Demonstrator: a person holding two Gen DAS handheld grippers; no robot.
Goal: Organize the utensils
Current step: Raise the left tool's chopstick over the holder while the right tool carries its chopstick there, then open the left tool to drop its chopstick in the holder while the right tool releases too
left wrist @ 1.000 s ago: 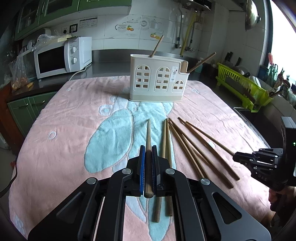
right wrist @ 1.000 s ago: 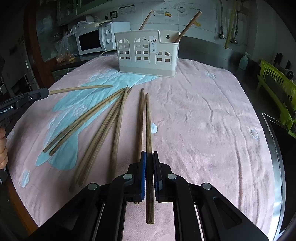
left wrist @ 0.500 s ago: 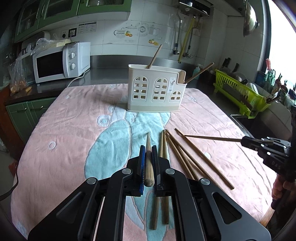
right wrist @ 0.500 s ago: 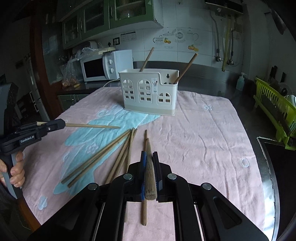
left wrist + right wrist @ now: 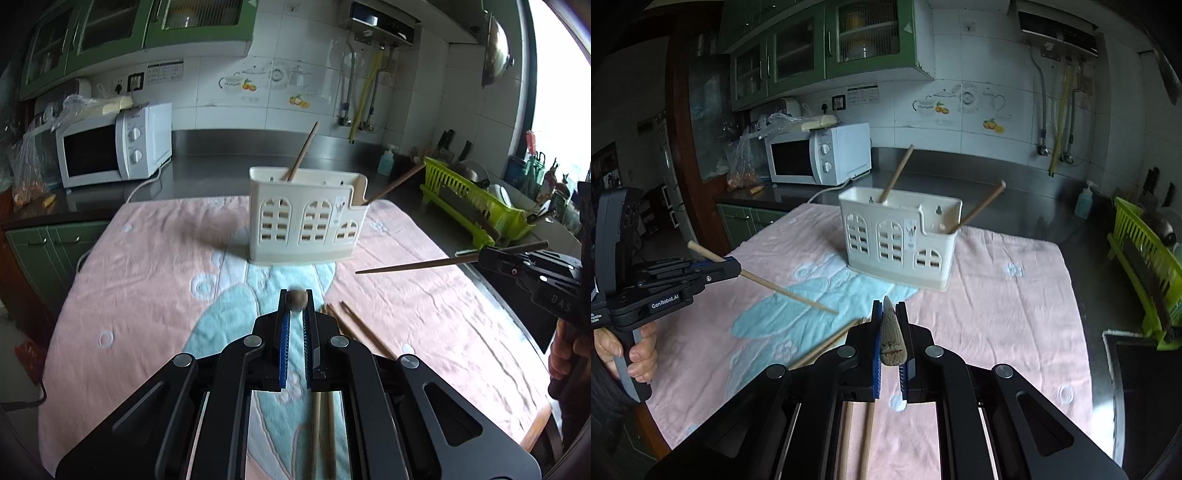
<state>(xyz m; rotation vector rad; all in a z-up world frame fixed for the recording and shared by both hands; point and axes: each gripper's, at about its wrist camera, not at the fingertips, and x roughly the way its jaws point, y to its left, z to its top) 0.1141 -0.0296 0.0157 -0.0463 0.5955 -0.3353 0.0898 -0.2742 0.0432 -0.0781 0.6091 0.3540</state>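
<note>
both chopsticks lifted, carry to holder
left gripper and right gripper each clamped on a chopstick; next: tip them upright over a slot.

The chopstick in the left tool shows only as a blurred round end in the left wrist view; its shaft is hidden behind that end. In the right wrist view the right tool hides most of its own chopstick. The loose chopsticks on the bench run beneath the tool bodies and off the bottom edge, so their count cannot be told. The holder walls hide the lower ends of the two sticks standing in it.
</note>
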